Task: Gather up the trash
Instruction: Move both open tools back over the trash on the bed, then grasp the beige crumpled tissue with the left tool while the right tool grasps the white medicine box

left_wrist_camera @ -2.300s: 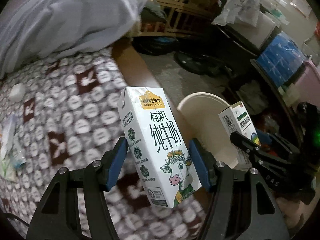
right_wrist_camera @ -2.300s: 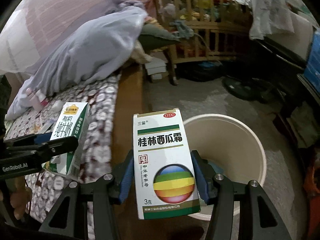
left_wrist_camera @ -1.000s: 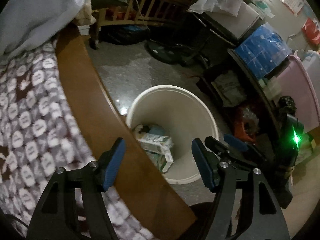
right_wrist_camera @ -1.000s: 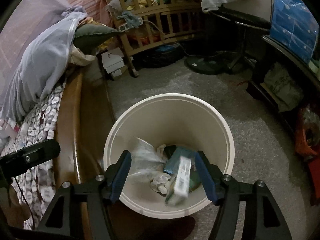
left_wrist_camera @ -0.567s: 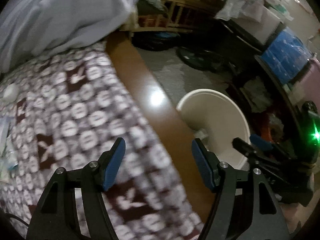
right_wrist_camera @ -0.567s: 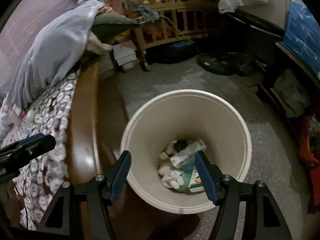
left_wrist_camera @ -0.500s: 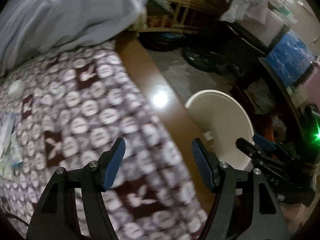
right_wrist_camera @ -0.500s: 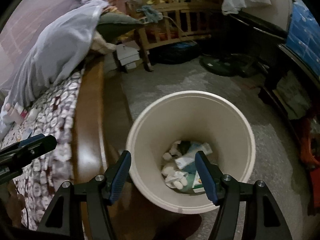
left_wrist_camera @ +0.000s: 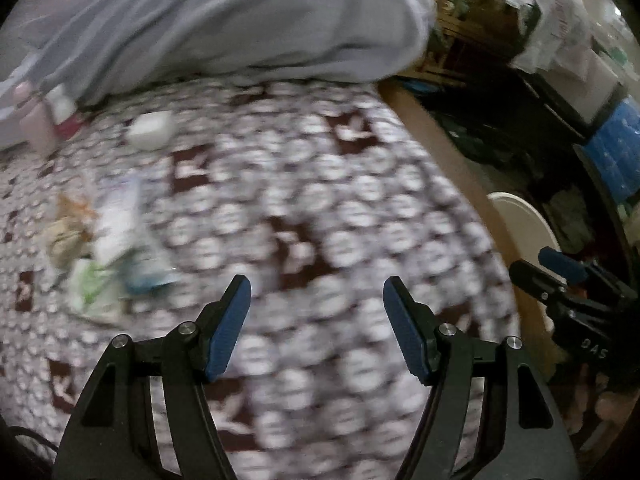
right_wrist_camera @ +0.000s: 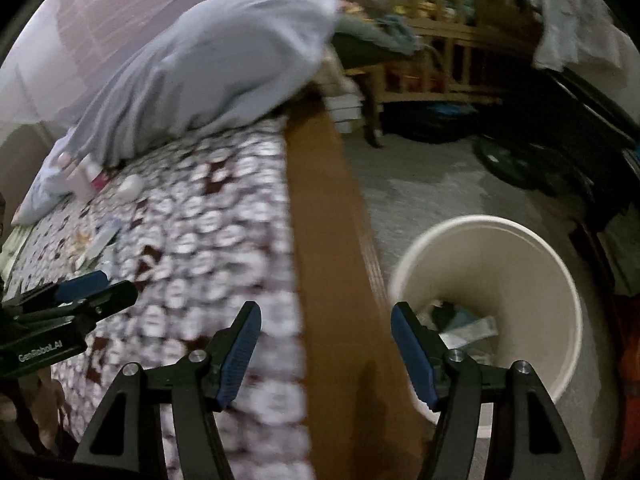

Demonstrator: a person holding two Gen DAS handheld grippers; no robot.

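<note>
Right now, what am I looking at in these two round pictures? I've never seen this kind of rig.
There is no robot: a person holds a two-finger clamp in each hand, each with a wide-angle camera looking along its fingers. One picture is from the left gripper, the other from the right gripper. Both stand open and hold nothing.

The left view looks down on a patterned bedspread with a blurred pile of wrappers, a small white object and a grey quilt. The right view shows the wooden bed edge and a cream trash bin on the floor, with discarded packaging inside.
</note>
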